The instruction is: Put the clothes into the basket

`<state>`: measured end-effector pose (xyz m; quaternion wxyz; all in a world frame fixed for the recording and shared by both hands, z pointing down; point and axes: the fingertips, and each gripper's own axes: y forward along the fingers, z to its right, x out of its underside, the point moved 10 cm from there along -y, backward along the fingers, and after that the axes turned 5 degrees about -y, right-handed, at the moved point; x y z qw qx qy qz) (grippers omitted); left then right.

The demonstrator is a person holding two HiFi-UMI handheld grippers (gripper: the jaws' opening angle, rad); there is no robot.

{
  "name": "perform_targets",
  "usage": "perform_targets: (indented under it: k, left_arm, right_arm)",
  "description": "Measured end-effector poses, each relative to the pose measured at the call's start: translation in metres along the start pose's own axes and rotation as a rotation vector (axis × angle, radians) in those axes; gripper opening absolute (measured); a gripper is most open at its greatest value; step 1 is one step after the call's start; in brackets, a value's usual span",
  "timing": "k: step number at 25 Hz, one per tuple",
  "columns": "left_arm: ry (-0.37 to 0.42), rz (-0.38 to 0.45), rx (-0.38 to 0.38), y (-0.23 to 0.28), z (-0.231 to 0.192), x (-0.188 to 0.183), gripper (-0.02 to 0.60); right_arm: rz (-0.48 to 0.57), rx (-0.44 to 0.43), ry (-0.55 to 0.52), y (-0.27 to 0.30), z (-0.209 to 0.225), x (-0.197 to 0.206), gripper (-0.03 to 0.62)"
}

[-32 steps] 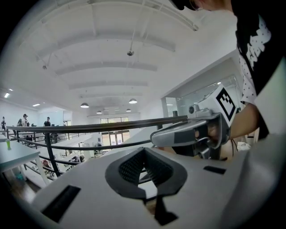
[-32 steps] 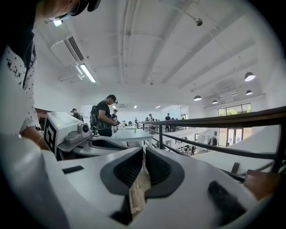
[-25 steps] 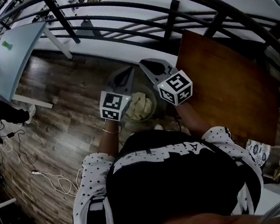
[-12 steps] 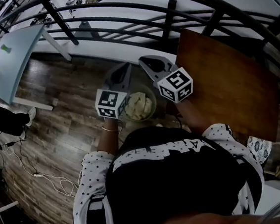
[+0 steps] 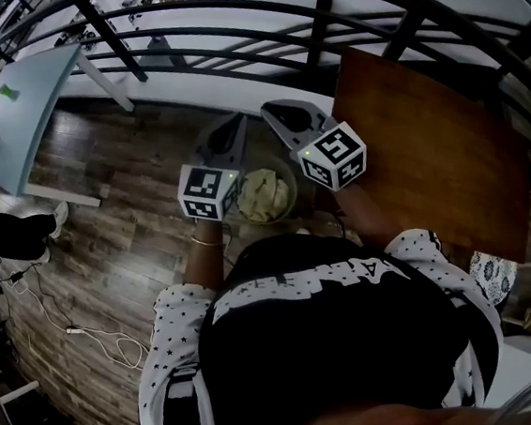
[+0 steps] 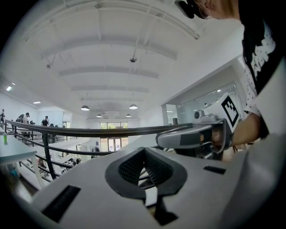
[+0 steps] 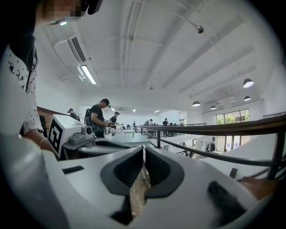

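Left tool [image 5: 237, 122] and right tool [image 5: 271, 112] are both closed, empty; crumpled cream clothes [image 5: 262, 196] fill the round basket [image 5: 291, 189] at six o'clock from them.

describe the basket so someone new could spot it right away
Start at the brown wooden table beside the black railing. On the plank floor just left of it in the head view sits a round basket, the only thing there heaped with cream cloth.

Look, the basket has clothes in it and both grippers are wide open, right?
No. The basket does have clothes in it, but the left gripper and the right gripper are both shut, holding nothing. The two gripper views show their jaws pressed together.
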<state>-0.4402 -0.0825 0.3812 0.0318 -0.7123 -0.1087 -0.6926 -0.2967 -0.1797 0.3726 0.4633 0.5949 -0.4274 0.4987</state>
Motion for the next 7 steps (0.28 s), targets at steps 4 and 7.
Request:
perform_targets:
  k: [4, 7]
  left_arm:
    - [-0.003, 0.006, 0.008, -0.0011, 0.0014, -0.0013, 0.014]
    - [0.001, 0.009, 0.012, -0.0006, 0.0026, -0.0030, 0.014]
  right_arm:
    - [0.001, -0.001, 0.000, -0.0020, -0.0011, -0.0017, 0.035]
    - [0.000, -0.003, 0.000, -0.0032, -0.0014, -0.0022, 0.035]
